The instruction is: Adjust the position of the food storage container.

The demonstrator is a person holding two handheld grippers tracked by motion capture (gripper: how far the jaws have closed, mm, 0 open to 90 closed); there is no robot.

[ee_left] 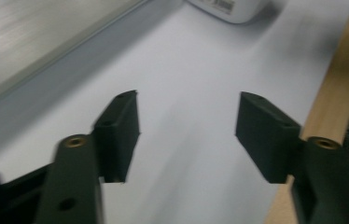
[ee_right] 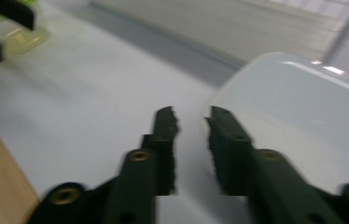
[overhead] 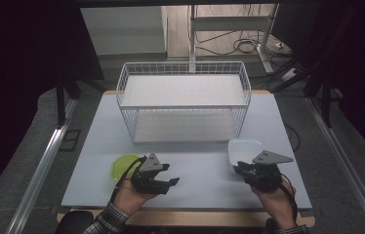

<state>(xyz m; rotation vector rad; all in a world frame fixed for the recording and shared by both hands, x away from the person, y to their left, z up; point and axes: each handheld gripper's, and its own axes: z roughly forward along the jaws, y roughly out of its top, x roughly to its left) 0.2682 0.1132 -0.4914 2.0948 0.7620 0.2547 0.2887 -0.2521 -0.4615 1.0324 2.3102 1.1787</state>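
A lime-green bowl (overhead: pixel 122 165) sits at the front left of the table, and a white square container (overhead: pixel 245 150) at the front right. My left gripper (overhead: pixel 170 175) is held just right of the bowl and points right. In the left gripper view it (ee_left: pixel 189 100) stands wide open over bare table, with the white container (ee_left: pixel 231 8) far ahead. My right gripper (overhead: pixel 237 168) is at the container's near left corner and points left. In the right gripper view it (ee_right: pixel 192 116) has a narrow gap with nothing in it, and the container (ee_right: pixel 303 102) lies just to the right.
A white wire basket rack (overhead: pixel 183 105) with an upper shelf stands at the back middle of the pale table (overhead: pixel 195 170). The table's wooden front edge (ee_left: pixel 336 79) runs close beside the left gripper. The green bowl (ee_right: pixel 21 37) appears blurred far off.
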